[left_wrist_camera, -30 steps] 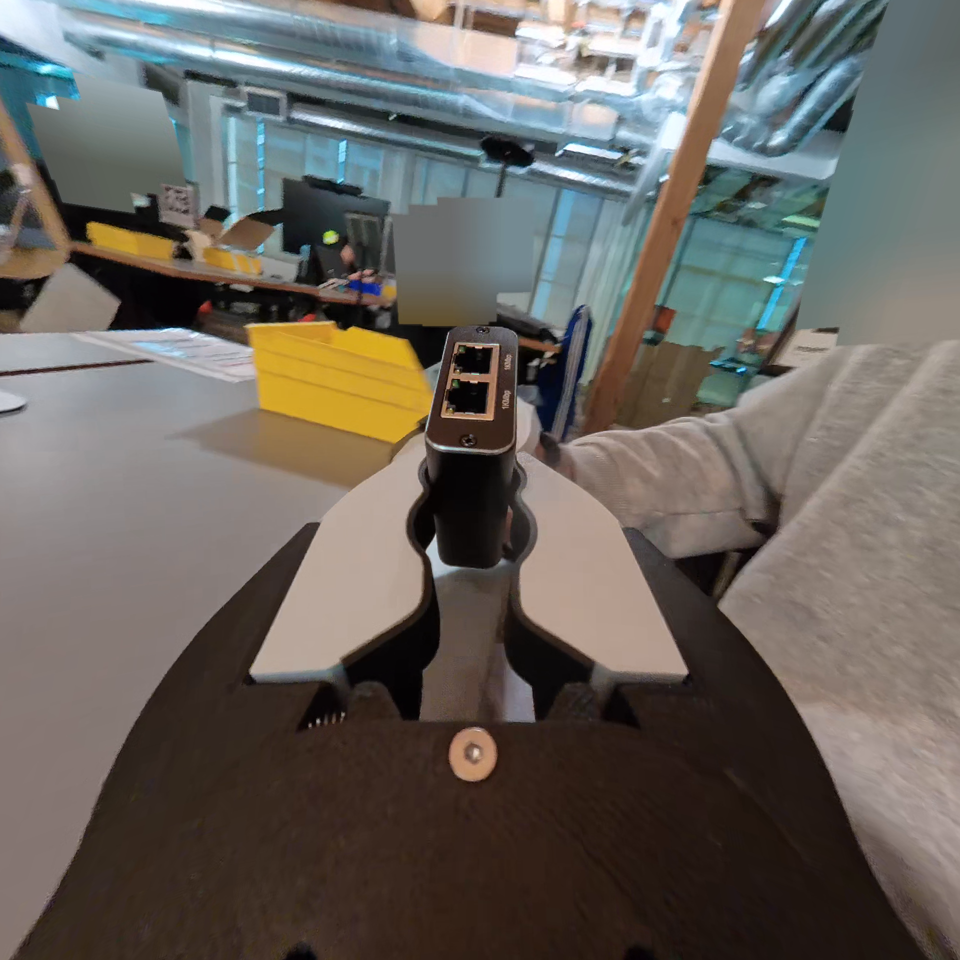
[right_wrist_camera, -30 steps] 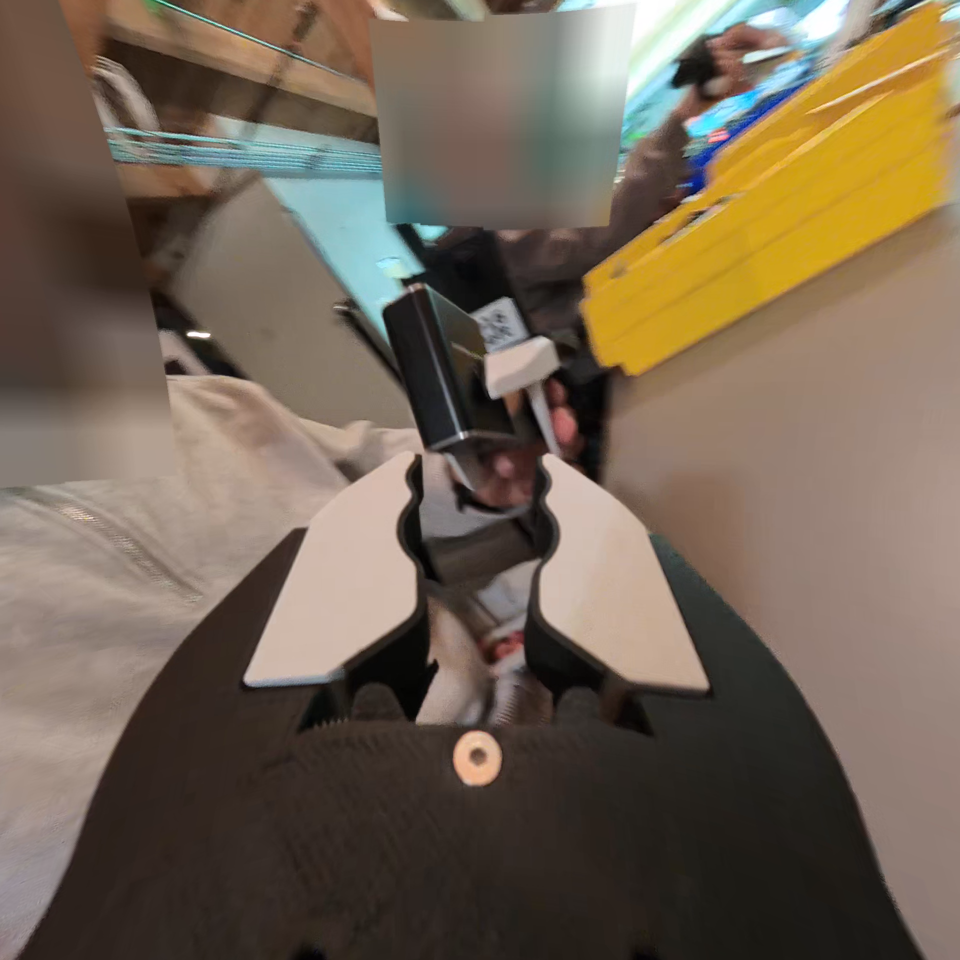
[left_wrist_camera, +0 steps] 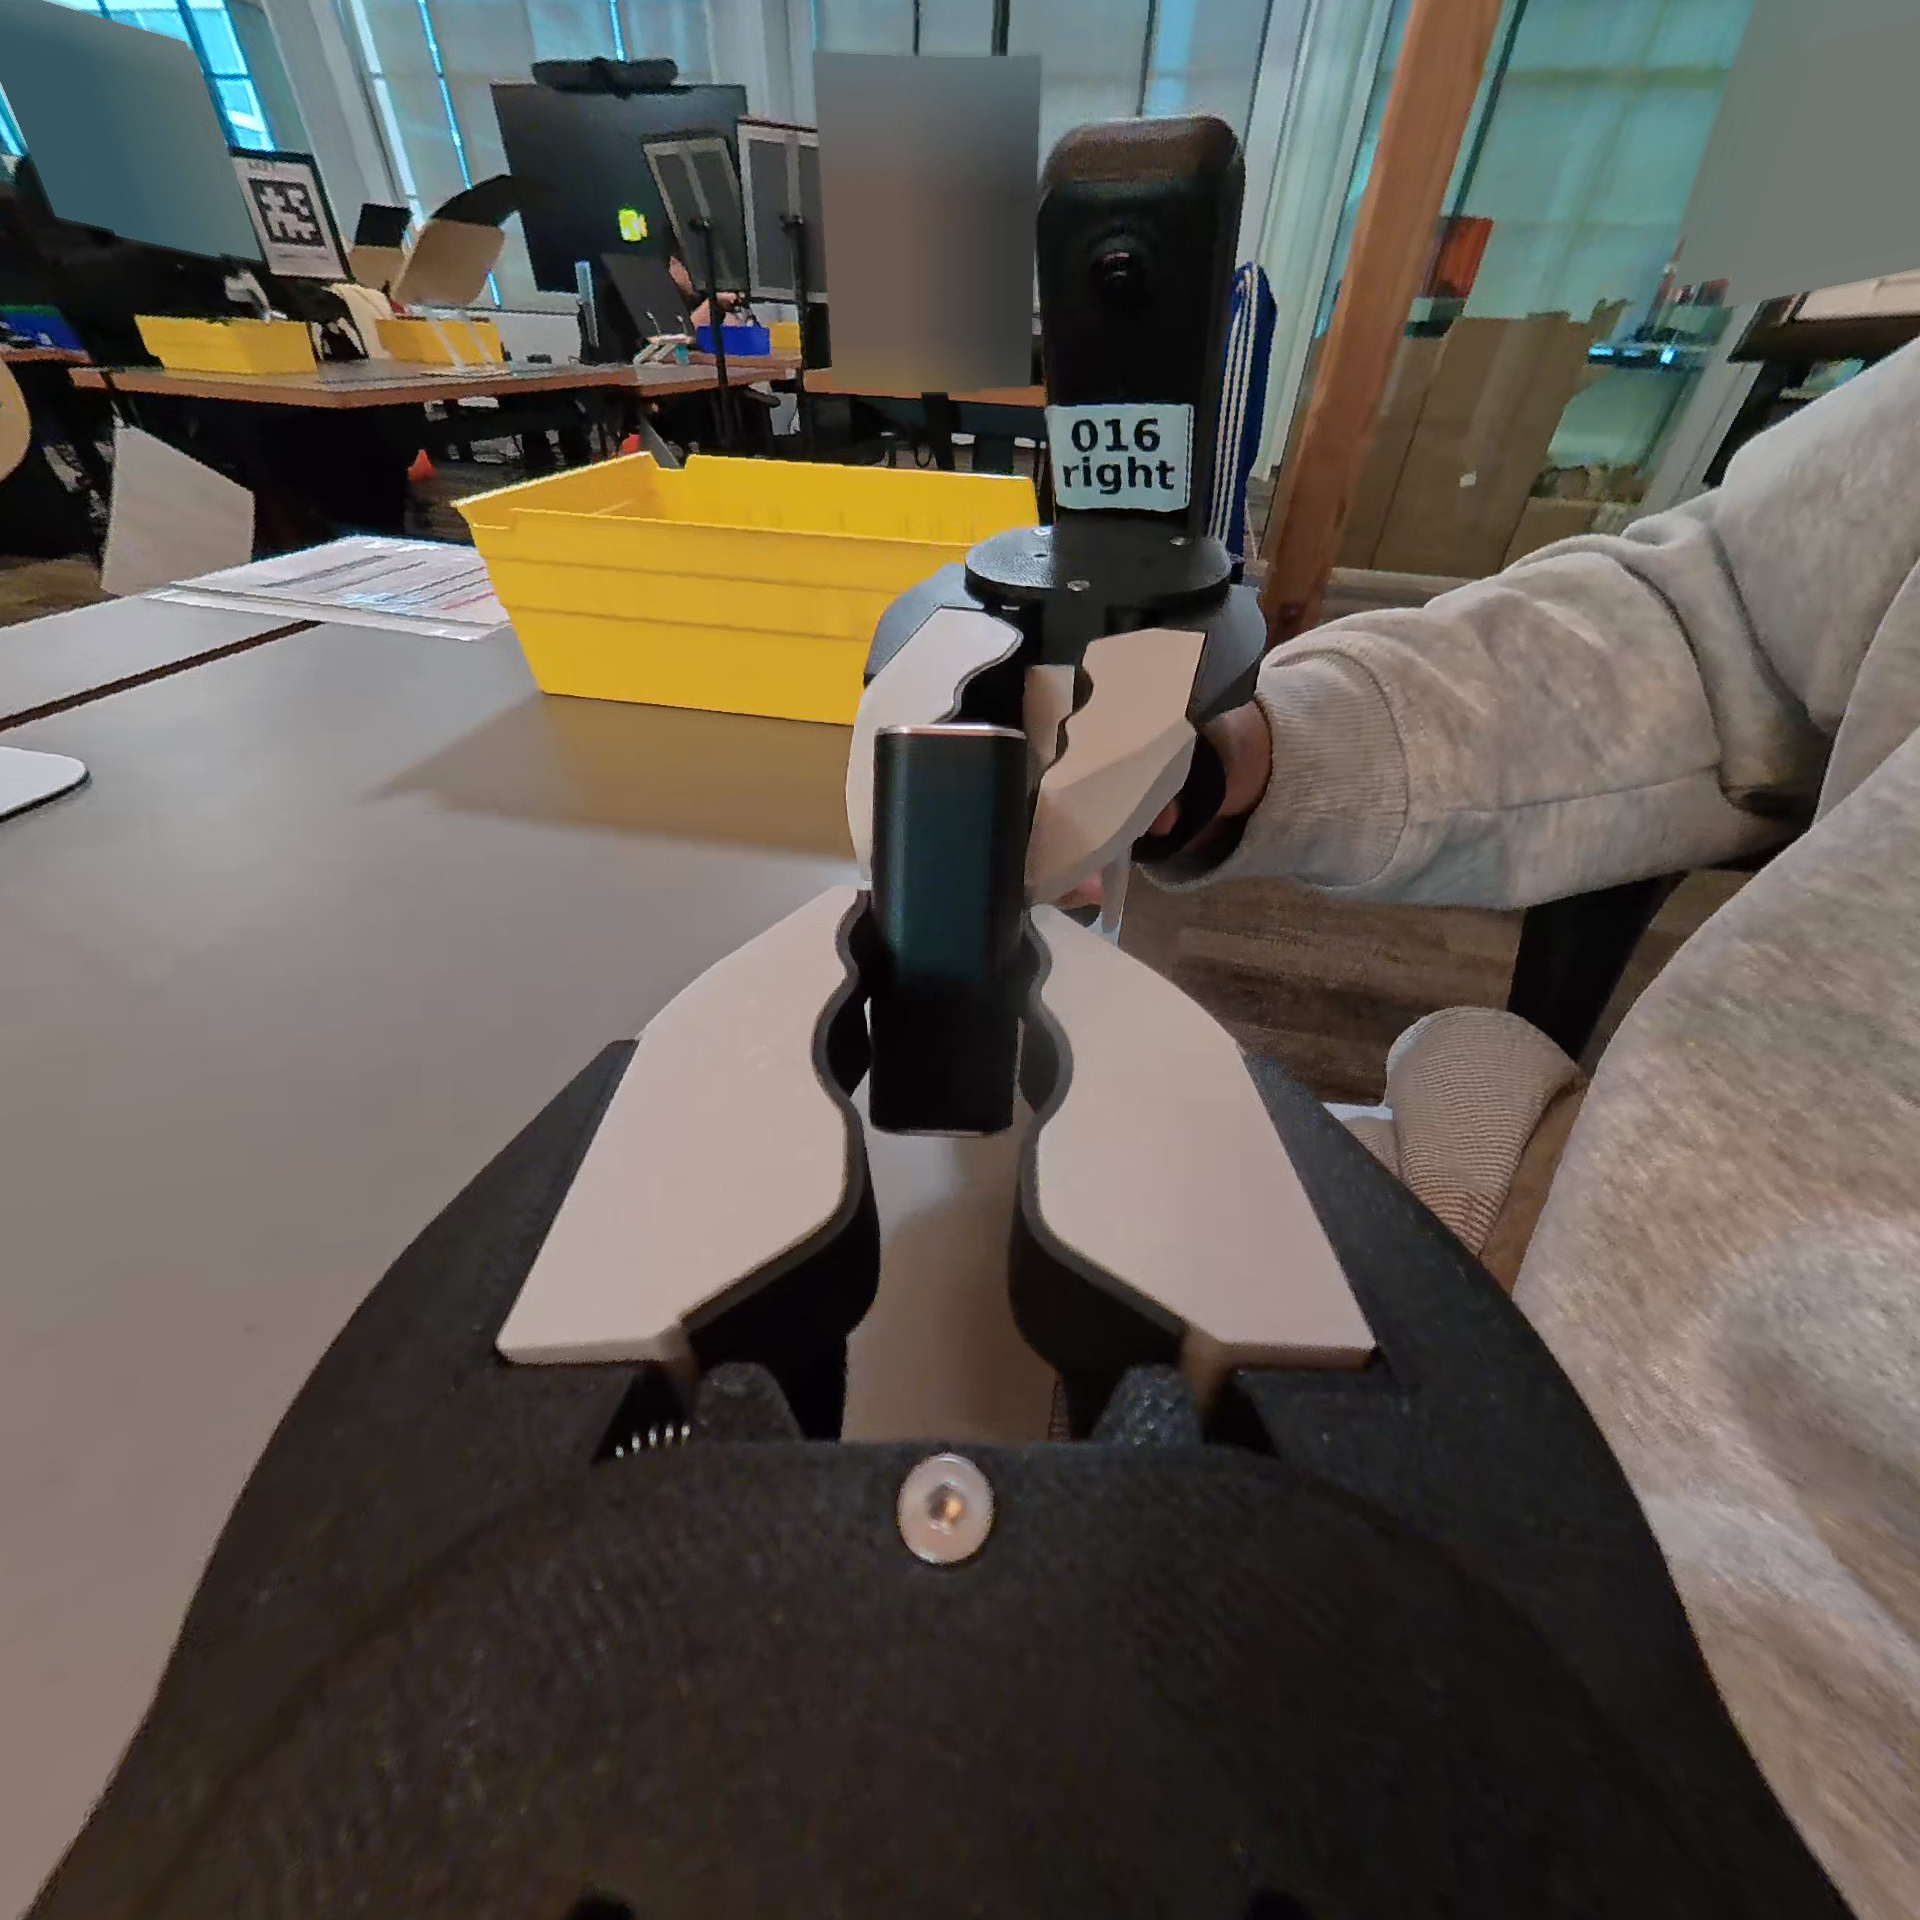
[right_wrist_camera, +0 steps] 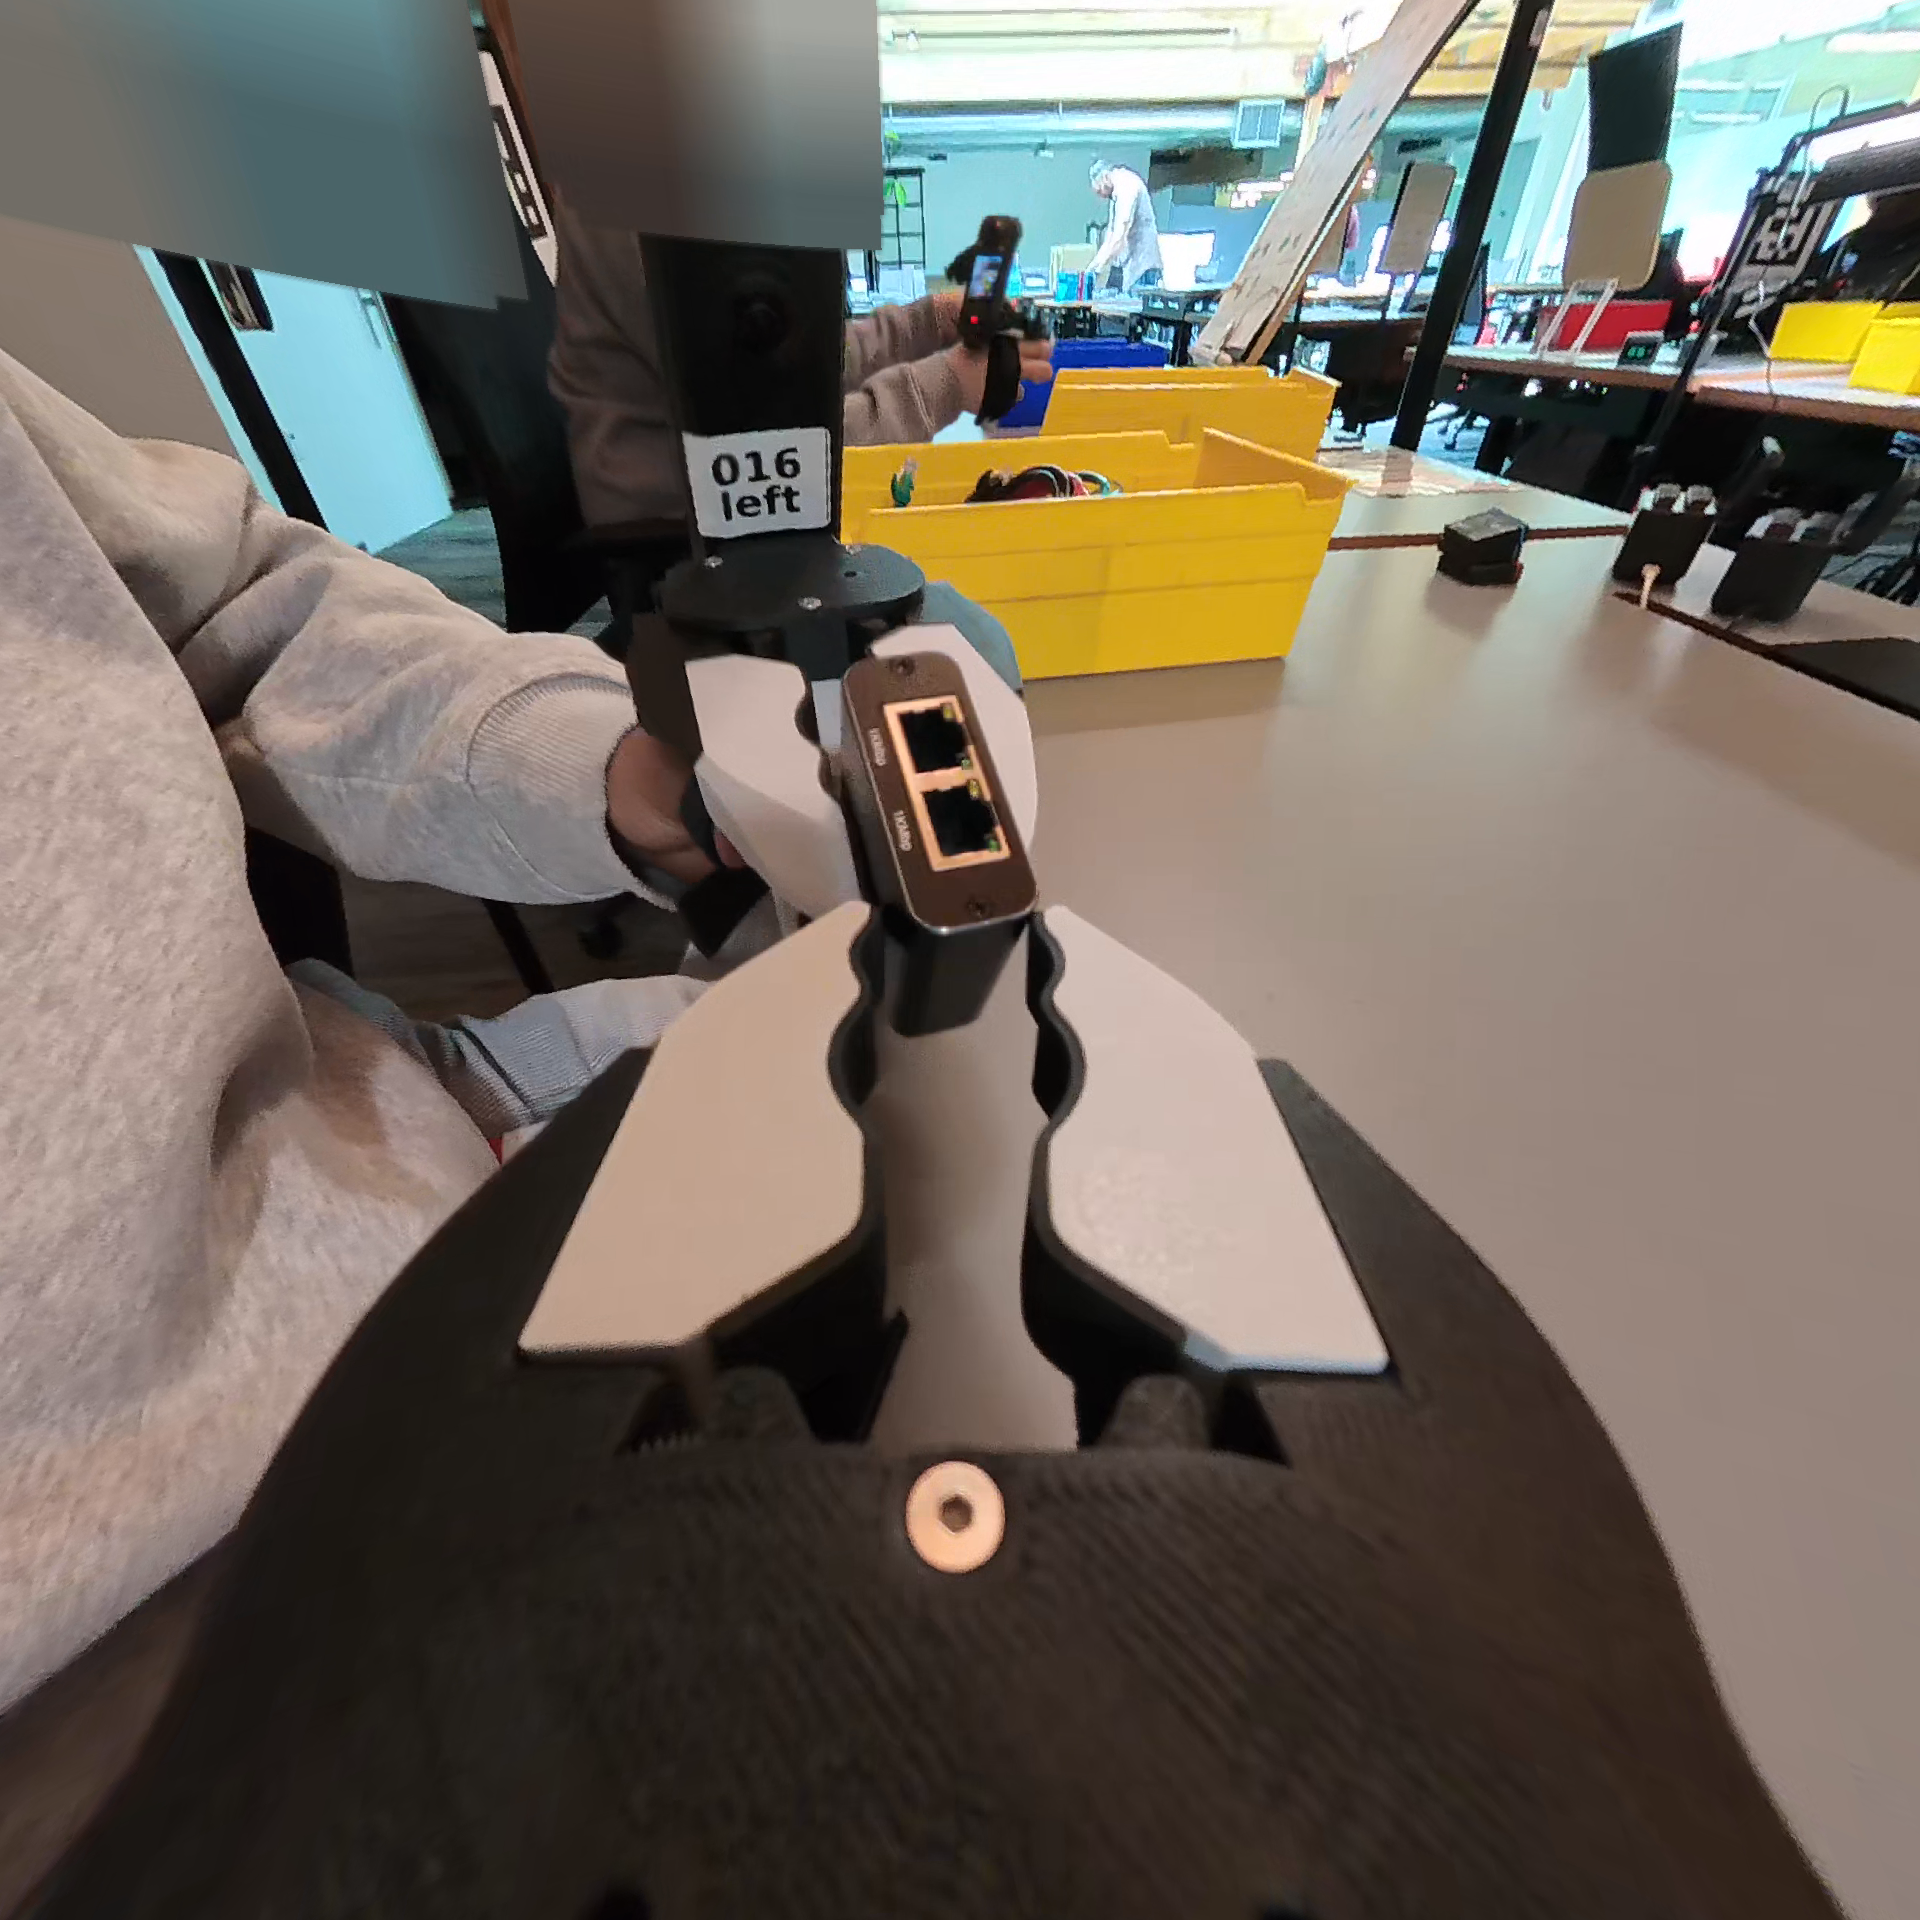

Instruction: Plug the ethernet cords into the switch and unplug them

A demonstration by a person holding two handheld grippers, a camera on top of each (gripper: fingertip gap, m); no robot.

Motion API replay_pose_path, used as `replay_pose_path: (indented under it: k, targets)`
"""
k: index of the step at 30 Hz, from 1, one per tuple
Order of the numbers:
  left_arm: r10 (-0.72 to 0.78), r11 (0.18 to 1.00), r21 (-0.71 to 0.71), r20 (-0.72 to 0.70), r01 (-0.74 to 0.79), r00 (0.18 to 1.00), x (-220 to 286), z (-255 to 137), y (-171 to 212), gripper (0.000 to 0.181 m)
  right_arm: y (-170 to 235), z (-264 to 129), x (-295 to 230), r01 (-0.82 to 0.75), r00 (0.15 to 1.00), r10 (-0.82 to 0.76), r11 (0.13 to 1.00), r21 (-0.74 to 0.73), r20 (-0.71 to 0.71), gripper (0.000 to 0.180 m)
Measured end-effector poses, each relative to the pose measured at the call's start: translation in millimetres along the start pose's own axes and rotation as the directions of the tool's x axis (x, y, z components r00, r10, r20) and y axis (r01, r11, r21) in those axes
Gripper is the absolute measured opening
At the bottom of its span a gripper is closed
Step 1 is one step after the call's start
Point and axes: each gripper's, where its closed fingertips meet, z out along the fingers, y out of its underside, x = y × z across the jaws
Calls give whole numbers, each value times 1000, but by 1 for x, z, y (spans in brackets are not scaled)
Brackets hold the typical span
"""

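Switch, a small black metal box (left_wrist_camera: 940,935) with two empty ports, remains clenched in the left gripper (left_wrist_camera: 940,971) off the grey table's (left_wrist_camera: 312,935) near edge, while the released right gripper (right_wrist_camera: 945,987) has swung round to straddle its port end, no cord yet in hand.

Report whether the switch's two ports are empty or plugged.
Empty: in the right wrist view both ports of the switch show open sockets, with no cord inserted.

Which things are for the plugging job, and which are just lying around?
For the job: switch, held in left gripper; right gripper, open at its ports; coloured cables in yellow bin, maybe.
Lying around: papers, small black box, black holders.
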Motion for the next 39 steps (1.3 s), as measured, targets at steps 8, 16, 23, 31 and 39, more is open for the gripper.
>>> replay_pose_path:
  k: [8, 16, 23, 31, 39]
  targets:
    - [-65, 998, 10, 39, 64, 997, -14, -6, 3, 24, -8, -1, 5, -43, 999, 44, 998, 42, -17, 51]
    - [-36, 999, -2, 21, 36, 999, -8, -3, 4, 24, -11, -2, 5, -14, 999, 16, 999, 49, -38, 50]
    - [-32, 999, -11, -27, 32, 999, 0, 1, 7, 24, -10, -1, 3, 4, 999, -3, 999, 38, -33, 43]
    - [-26, 999, -20, -53, 25, 998, 5, 4, 8, 24, -8, 2, -4, 29, 1000, -28, 999, 27, -14, 34]
    - [-30, 999, -18, -58, 29, 998, 6, 4, 8, 24, -8, 3, -5, 28, 1000, -28, 999, 29, -7, 29]
